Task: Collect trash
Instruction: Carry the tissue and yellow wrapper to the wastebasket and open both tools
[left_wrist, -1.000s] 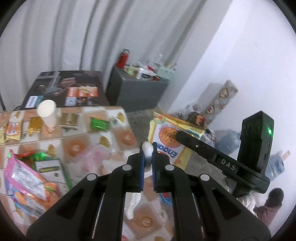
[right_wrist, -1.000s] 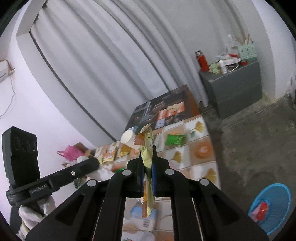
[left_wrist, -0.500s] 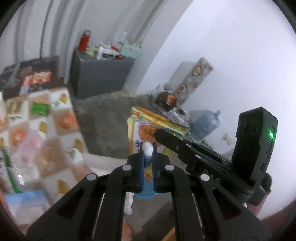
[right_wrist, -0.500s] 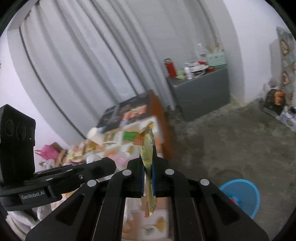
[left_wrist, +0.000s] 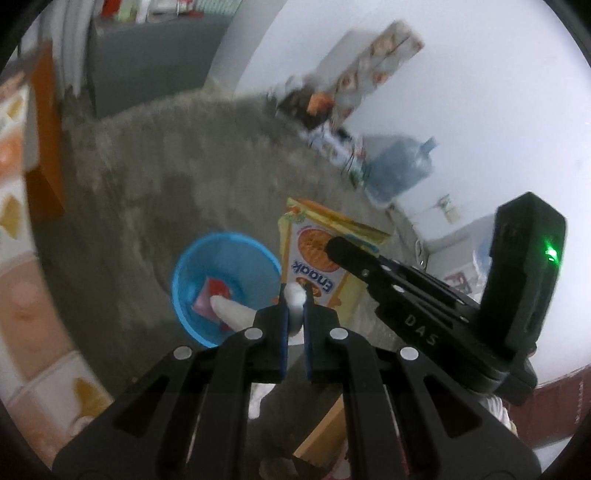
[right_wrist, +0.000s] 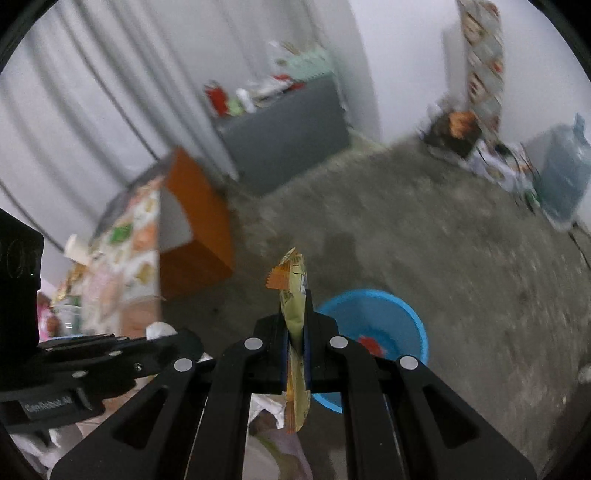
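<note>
Trash: wrapper (right_wrist: 293, 295) pinched in right tool (right_wrist: 295, 325); white scrap (left_wrist: 294, 297) pinched in left tool (left_wrist: 294, 314). Blue bin (left_wrist: 225, 258) on grey concrete floor (left_wrist: 147, 177). Desk (right_wrist: 125, 251), cabinet (right_wrist: 284, 136), water jug (left_wrist: 399, 170) nearby.

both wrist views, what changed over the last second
Both grippers swung away from the tiled table toward the blue plastic basket on the concrete floor, which now sits just ahead of them. Unchanged: the left gripper still clamps the white crumpled tissue, the right gripper still clamps the yellow snack wrapper; nothing released.
</note>
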